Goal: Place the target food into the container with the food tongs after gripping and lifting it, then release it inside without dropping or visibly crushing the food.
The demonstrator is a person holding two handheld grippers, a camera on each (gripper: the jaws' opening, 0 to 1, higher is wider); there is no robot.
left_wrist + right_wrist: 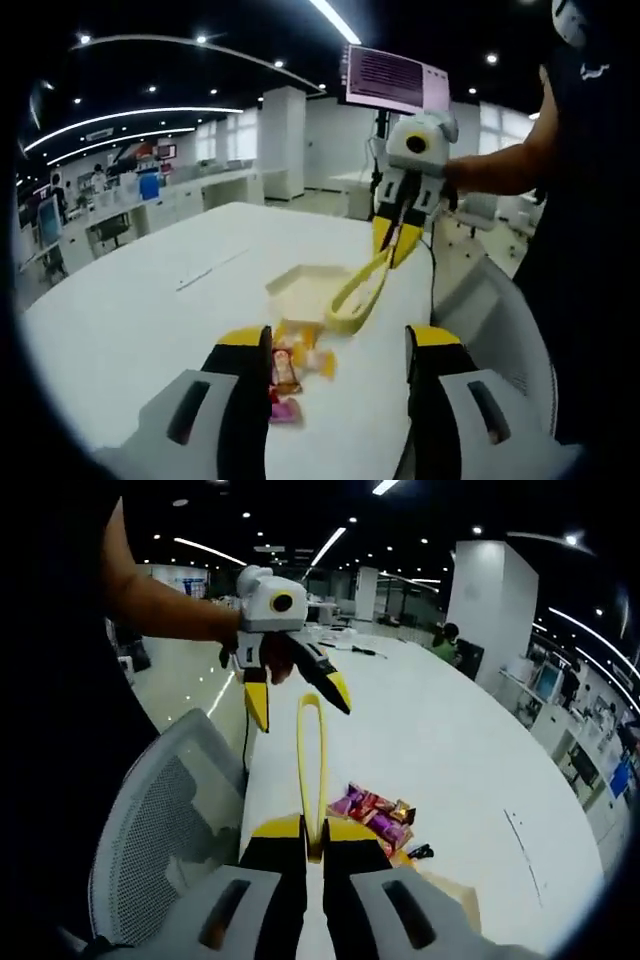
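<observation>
Several wrapped snacks [297,366] lie in a small pile on the white table [160,300], just ahead of my left gripper [338,352], which is open and holds nothing. A pale shallow container [305,285] sits beyond the pile. My right gripper [398,240] comes in from the right, shut on yellow food tongs [360,290] whose tips hang over the container's near edge. In the right gripper view, my right gripper [315,845] clamps the tongs [312,740], the snacks [375,815] lie to their right, and the left gripper [295,695] hovers open beyond.
A grey mesh chair [170,820] stands at the table's edge beside the person's arm [160,605]; the same chair [500,320] appears close to the container. A monitor [395,80] hangs behind. The container's corner [450,895] sits by my right jaws.
</observation>
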